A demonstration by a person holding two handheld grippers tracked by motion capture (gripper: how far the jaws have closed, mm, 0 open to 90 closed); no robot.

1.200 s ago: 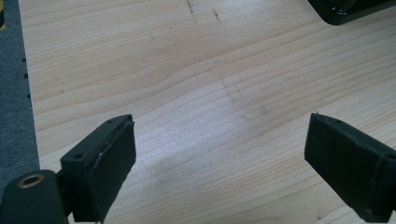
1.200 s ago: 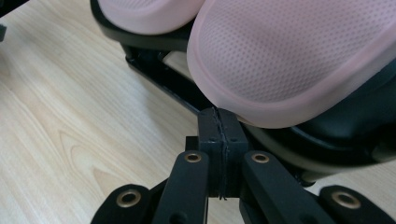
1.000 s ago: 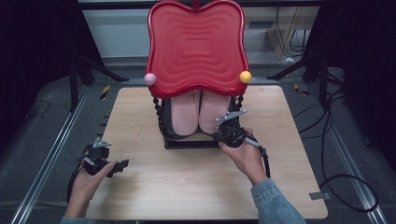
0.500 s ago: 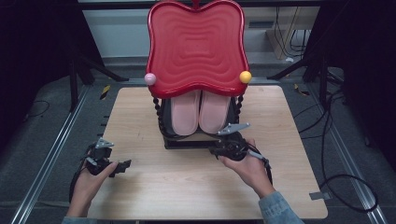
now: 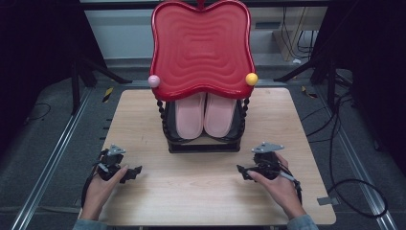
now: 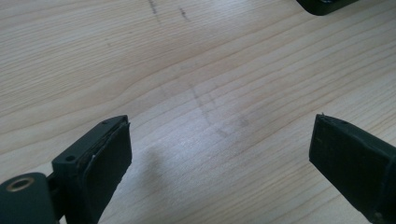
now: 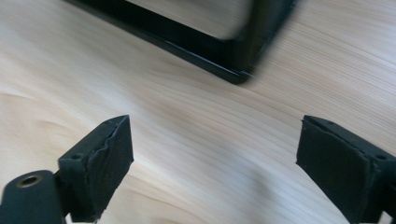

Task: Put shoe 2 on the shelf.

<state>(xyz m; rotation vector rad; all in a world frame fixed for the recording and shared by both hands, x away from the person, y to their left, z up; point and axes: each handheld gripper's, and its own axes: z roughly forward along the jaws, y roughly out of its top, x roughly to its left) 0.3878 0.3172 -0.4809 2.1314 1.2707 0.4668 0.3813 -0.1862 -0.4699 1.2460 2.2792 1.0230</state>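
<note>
Resting both hands low on the tabletop (image 5: 201, 187), you've got each hand-held gripper, left (image 5: 135, 171) and right (image 5: 241, 170), spread apart and empty since the slippers (image 5: 205, 115) sit racked.

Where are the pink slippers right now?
In the high view, the pink slippers stand side by side in the black rack at the table's middle, under the red tray top, apart from both grippers.

Black left gripper (image 5: 128, 173) and right gripper (image 5: 245, 171) are showing grey triangular plates, trailing black cables; blue-grey sleeves are covering the wrists.
</note>
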